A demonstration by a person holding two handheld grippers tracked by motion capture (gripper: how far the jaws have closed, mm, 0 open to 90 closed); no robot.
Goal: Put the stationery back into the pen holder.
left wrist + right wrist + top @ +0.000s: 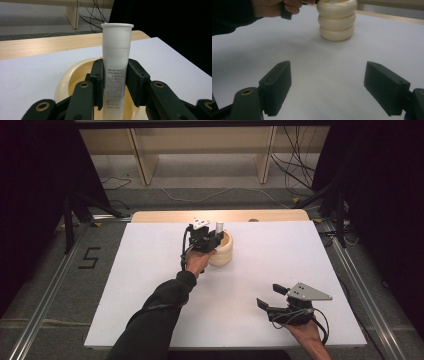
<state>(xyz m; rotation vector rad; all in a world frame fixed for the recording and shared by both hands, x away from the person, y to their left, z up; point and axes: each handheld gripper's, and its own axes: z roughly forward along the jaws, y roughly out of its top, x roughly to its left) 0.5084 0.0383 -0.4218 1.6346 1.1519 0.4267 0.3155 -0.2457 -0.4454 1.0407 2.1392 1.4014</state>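
Note:
A white plastic tube (116, 62) with printed text stands upright between the pads of my left gripper (115, 82), which is shut on it. The tube's lower end hangs inside the mouth of a cream ribbed holder (67, 77). In the high view the left gripper (216, 237) holds the tube (218, 226) over the holder (223, 254) at the table's far middle. My right gripper (269, 295) rests near the front right, open, with nothing between its jaws. In the right gripper view (328, 87) it faces the holder (337, 22) and the other hand (274, 7).
A white board (150, 270) covers the table, with a wooden strip (165, 216) along its far edge. Metal rails (45, 300) run along both sides. Wooden shelf legs (142, 165) and cables (295, 170) lie on the floor beyond.

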